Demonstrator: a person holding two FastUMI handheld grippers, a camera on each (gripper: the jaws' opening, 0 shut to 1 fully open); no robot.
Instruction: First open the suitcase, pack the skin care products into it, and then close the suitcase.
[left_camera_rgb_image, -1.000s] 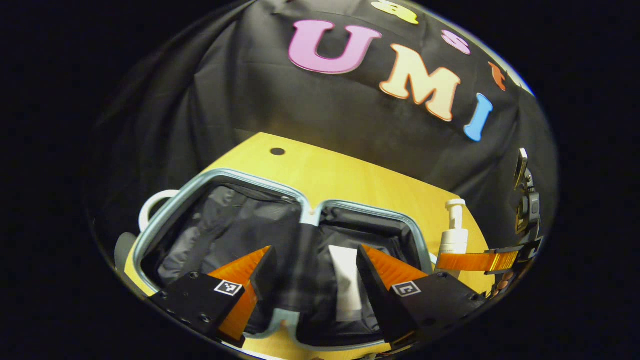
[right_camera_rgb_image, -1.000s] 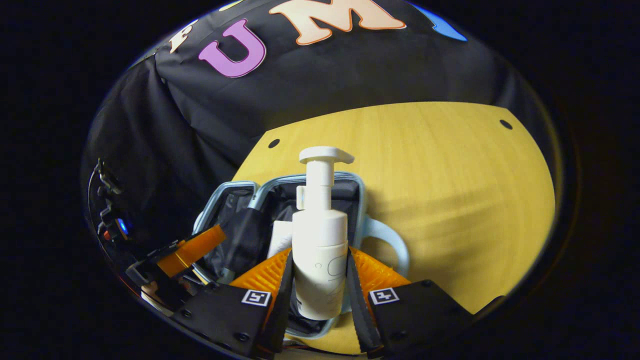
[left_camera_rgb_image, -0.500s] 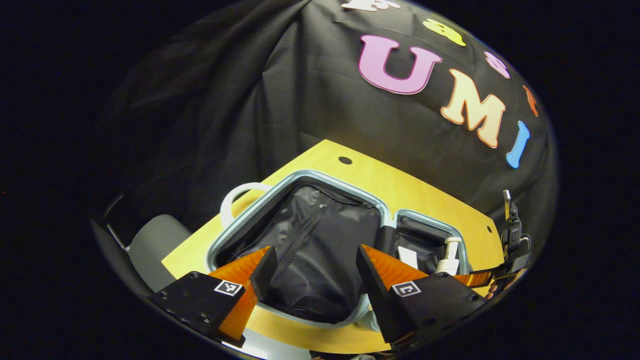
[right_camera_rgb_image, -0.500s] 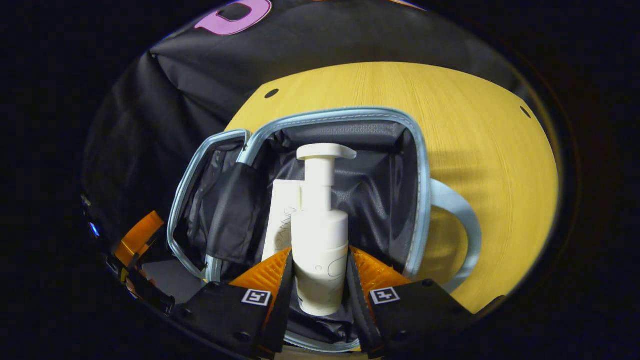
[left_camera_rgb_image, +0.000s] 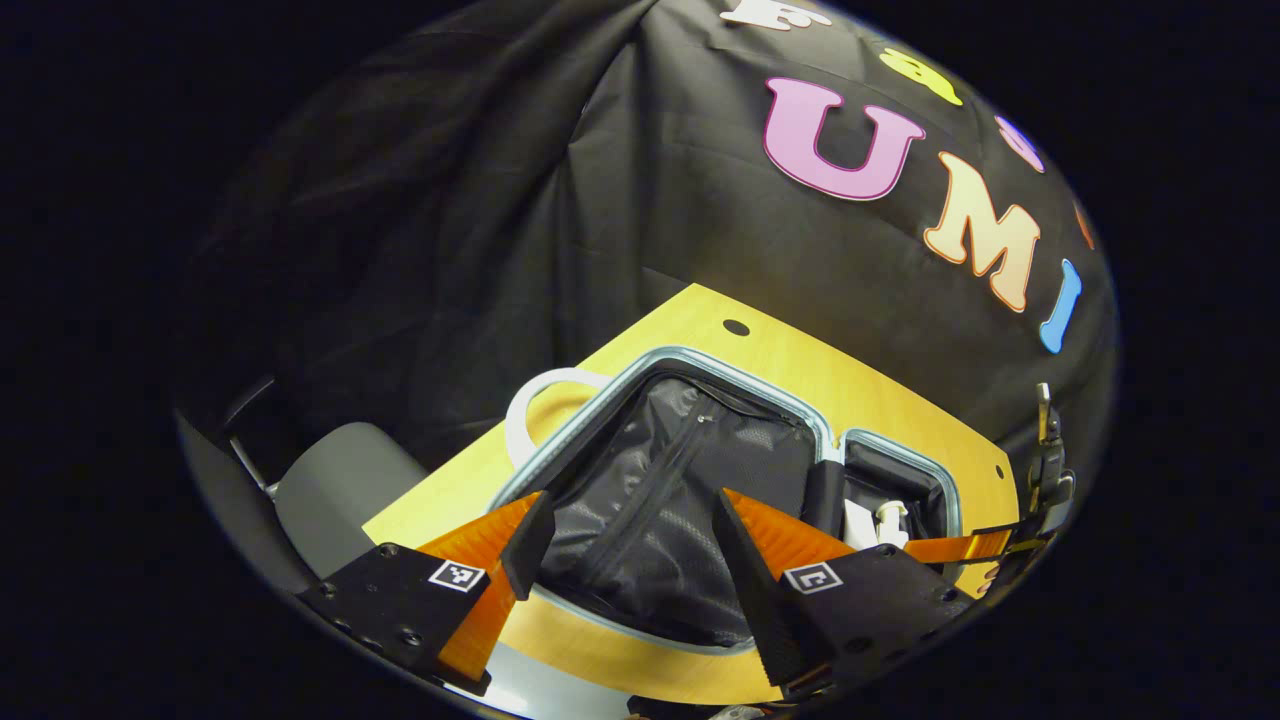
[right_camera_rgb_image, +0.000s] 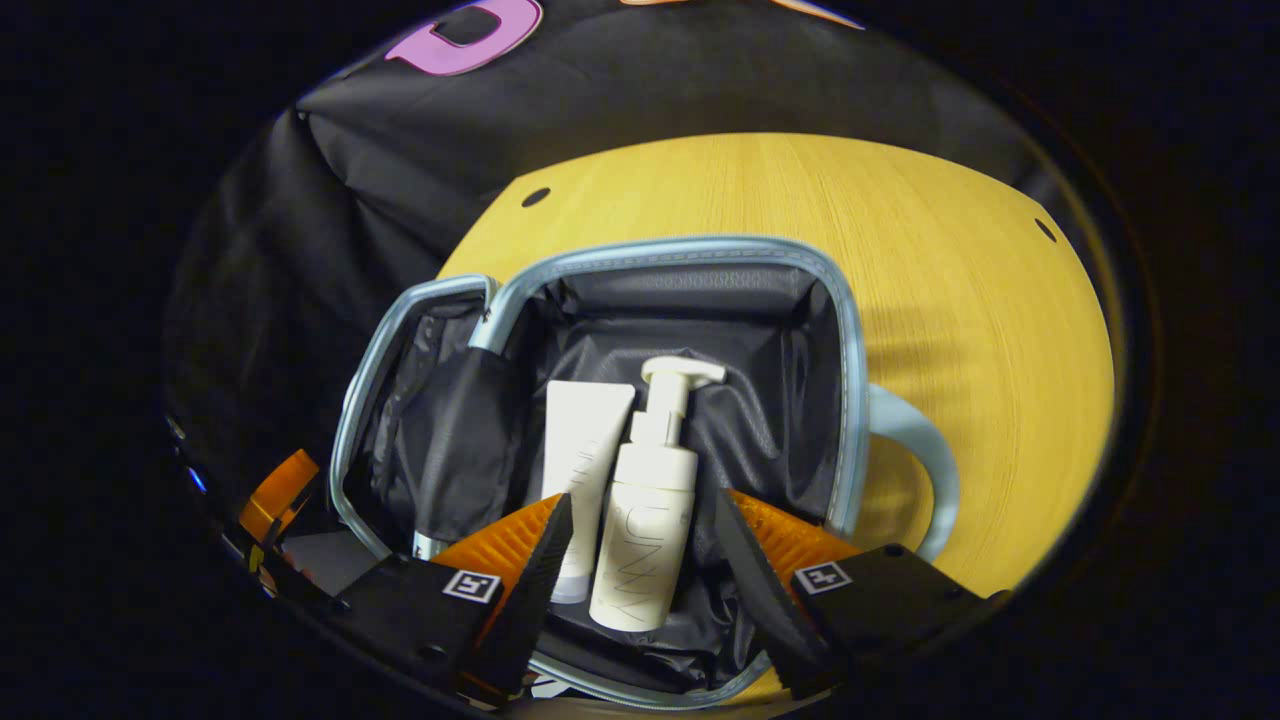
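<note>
The suitcase (right_camera_rgb_image: 846, 330) lay open with the tube (right_camera_rgb_image: 580, 450) and pump bottle (right_camera_rgb_image: 645, 510) inside, between the right gripper (right_camera_rgb_image: 640, 560)'s spread, empty fingers, the left gripper (left_camera_rgb_image: 620, 545) likewise open; only closing apparently remained.

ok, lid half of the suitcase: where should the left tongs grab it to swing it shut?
Probably the far rim of the lid half, near its looped handle, coming from the side away from the hinge. The case lies open flat; that edge is free, farthest from the hinge strap, and the left tongs are open above it.
</note>
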